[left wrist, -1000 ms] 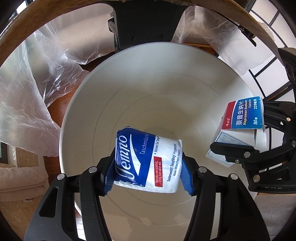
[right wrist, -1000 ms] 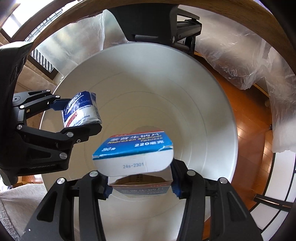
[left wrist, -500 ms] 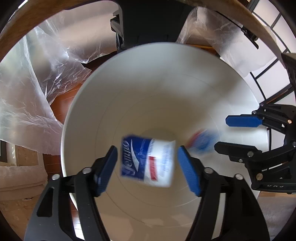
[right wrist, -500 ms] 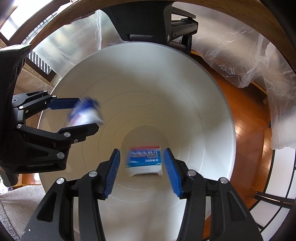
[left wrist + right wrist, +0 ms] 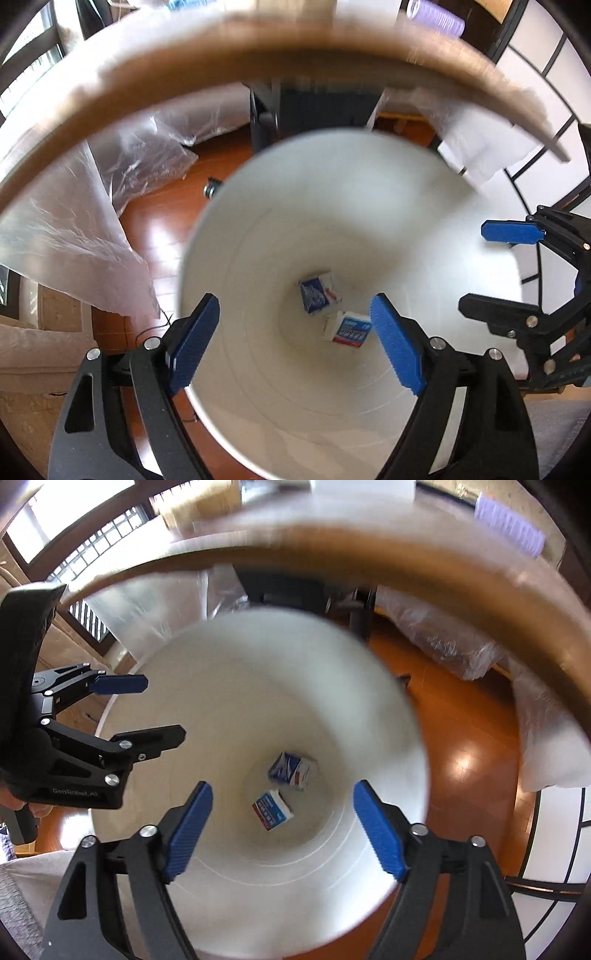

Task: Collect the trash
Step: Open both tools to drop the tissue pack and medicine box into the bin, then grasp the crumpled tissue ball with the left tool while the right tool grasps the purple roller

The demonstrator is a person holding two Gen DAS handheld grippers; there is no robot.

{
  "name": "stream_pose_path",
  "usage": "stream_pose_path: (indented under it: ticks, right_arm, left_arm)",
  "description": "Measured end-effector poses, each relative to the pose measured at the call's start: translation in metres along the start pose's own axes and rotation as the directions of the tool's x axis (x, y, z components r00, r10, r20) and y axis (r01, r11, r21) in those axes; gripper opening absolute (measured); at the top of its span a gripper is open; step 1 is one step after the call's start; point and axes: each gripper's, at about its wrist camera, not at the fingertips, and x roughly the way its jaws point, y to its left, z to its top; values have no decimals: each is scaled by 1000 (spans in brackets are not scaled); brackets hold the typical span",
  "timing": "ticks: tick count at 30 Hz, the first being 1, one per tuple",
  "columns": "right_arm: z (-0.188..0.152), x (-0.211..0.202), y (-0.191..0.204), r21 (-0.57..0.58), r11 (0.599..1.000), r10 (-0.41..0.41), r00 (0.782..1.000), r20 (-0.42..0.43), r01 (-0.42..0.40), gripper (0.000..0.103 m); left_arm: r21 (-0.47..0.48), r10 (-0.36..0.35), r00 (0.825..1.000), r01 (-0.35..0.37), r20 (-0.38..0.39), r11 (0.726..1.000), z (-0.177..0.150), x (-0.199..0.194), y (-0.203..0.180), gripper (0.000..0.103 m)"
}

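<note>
White plastic is the landmark here: the bin [image 5: 258, 258] stands on the wooden floor [image 5: 159, 236] below both tools, and both pieces of trash lie on its bottom. The tissue pack [image 5: 319, 296] rests near the middle of the bin's base, and the tablet box [image 5: 349, 328] lies just beside it, tipped on an edge; whether the two touch is hard to tell. The left gripper [image 5: 295, 341] hangs above the bin's mouth with its jaws opening and nothing between the blue pads. The right gripper [image 5: 282, 832] hangs over the same mouth, jaws also opening, likewise empty. Seen from the right wrist, the pack [image 5: 293, 770] and box [image 5: 272, 809] sit deep inside, well apart from the rim.

The release looks done, so the step in hand is a clean withdrawal. Doing it well probably means lifting both tools straight up from the bin, keeping the fingers clear of its rim and of each other, since the two stand close together over one opening. Clear plastic sheeting [image 5: 66, 221] drapes beside the bin, worth avoiding on the way out
</note>
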Motion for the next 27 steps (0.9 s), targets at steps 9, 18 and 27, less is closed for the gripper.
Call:
stream_pose_path:
  ticks: [9,18,27]
  right_arm:
    - [25,-115,-13,41,990,-141,931,336,136,99]
    - [62,-160,-41,223,963,-243,842,482,150,99]
    - [79,-183,-59,285,945,-304,756,580,161,99]
  left_arm:
    - [-43,58,946,-47,318,998,29,-100,-3,101]
    - [-96,202,906,-179,373,979,78,-120,-5,101]
    - [10,344,858,-376,383,927,95,-107,-29,101]
